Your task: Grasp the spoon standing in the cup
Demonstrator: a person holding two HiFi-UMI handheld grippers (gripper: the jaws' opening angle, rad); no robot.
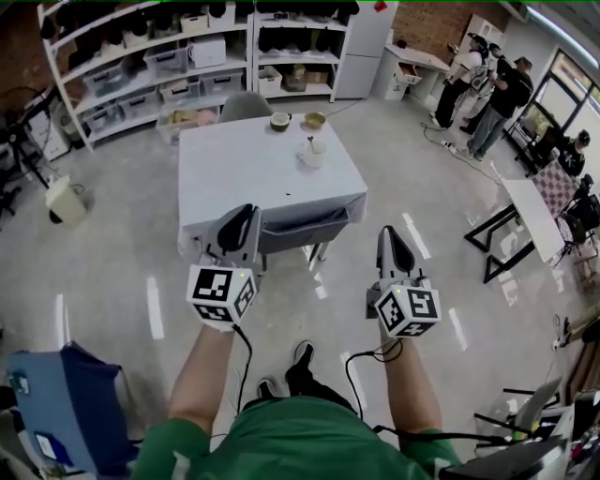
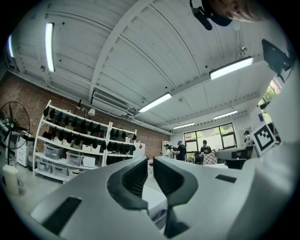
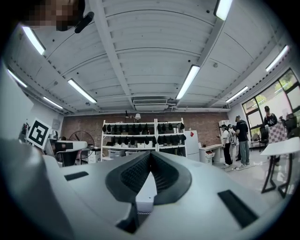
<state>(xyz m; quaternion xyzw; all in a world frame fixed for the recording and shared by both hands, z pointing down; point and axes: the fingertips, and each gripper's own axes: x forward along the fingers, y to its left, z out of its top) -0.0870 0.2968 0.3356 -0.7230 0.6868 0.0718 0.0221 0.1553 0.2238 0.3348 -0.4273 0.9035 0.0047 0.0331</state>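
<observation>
Workshop-lab; storage shelves [image 1: 150, 66]; brick wall [image 1: 436, 19]

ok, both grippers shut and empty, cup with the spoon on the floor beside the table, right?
No: the cup with the spoon stands on the table, toward its far right, per the head view. The left gripper and right gripper are shut and empty, as you said.

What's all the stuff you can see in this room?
table: one, white, middle
cup: one, white, table's right side
spoon: one, colour unclear, standing in cup
bowls: two, one dark, one tan, table's far edge
chairs: two, grey, table's far and near ends
shelves: two, white, back wall
people: several, dark clothes, far right
left gripper: one, white, shut, before table
right gripper: one, white, shut, beside the left
arms: two, bare, bottom
</observation>
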